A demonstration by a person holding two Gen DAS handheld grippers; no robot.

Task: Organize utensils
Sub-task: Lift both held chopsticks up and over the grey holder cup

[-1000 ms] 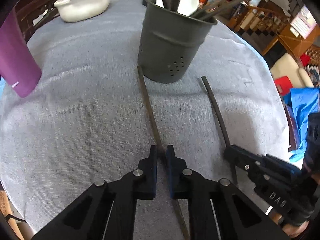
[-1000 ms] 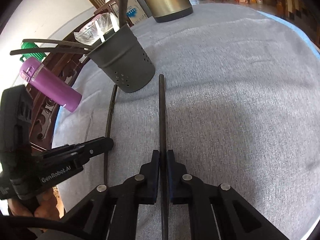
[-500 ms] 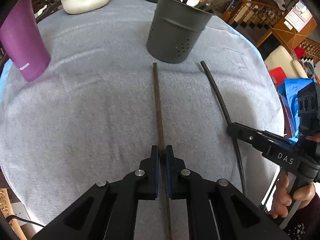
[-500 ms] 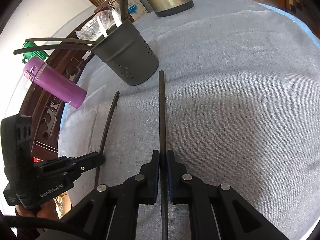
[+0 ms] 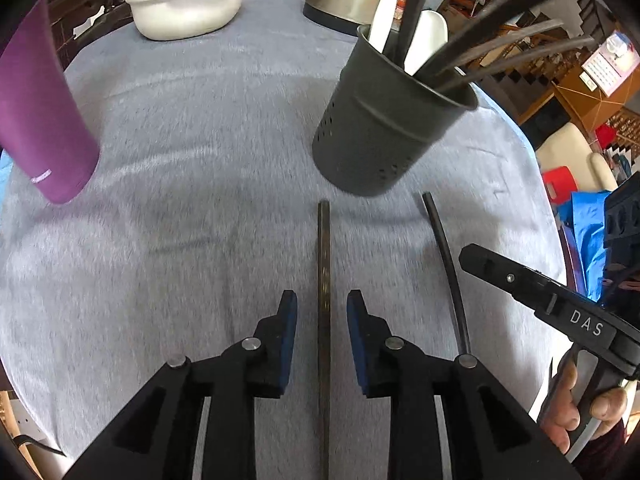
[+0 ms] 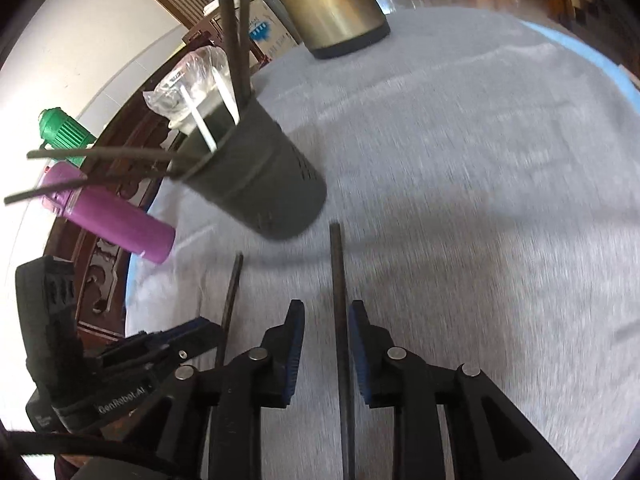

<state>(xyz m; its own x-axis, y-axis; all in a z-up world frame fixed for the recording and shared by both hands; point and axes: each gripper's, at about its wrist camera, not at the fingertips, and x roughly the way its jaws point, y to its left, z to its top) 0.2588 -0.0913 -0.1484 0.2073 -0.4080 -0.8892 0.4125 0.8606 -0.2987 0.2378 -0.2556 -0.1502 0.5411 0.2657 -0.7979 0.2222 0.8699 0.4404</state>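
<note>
Both pairs of jaws, clamped on a chopstick each half a second ago, now stand apart. The left gripper (image 5: 322,316) straddles the brown chopstick (image 5: 323,280), the right gripper (image 6: 326,332) the black chopstick (image 6: 339,300), neither one touching its stick. Each chopstick lies on the grey tablecloth (image 5: 180,200), running from the bottom of the frame up the centre, its far tip just short of the dark utensil holder (image 5: 384,136) in the upper right. The step looks like a regrip; next, each gripper needs to close on its stick, lift and tip it into the holder.
</note>
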